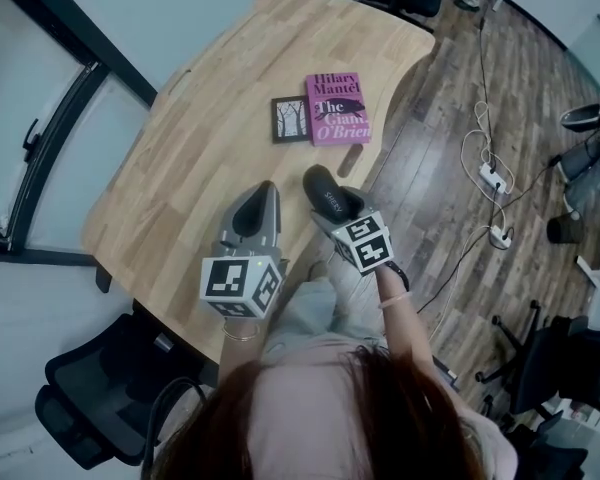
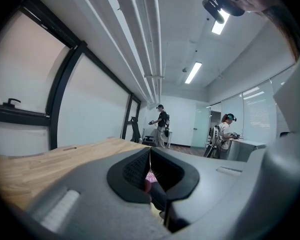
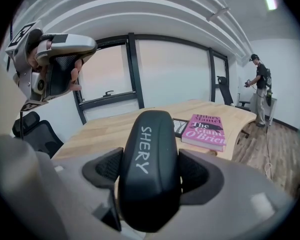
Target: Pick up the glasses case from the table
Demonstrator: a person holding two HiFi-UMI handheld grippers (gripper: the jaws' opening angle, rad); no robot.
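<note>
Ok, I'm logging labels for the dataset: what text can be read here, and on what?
"SHERY" on the black glasses case.
"Hilary Mantel" on the pink book.
"The Giant, O'Brien" lower on that cover.
The framed picture shows no readable text.

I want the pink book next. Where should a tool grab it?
Probably the near short edge, from the person's side. The pink book lies flat with the picture frame beside its left edge, so that end is free. Use the left tool; the right tool holds the glasses case.
</note>
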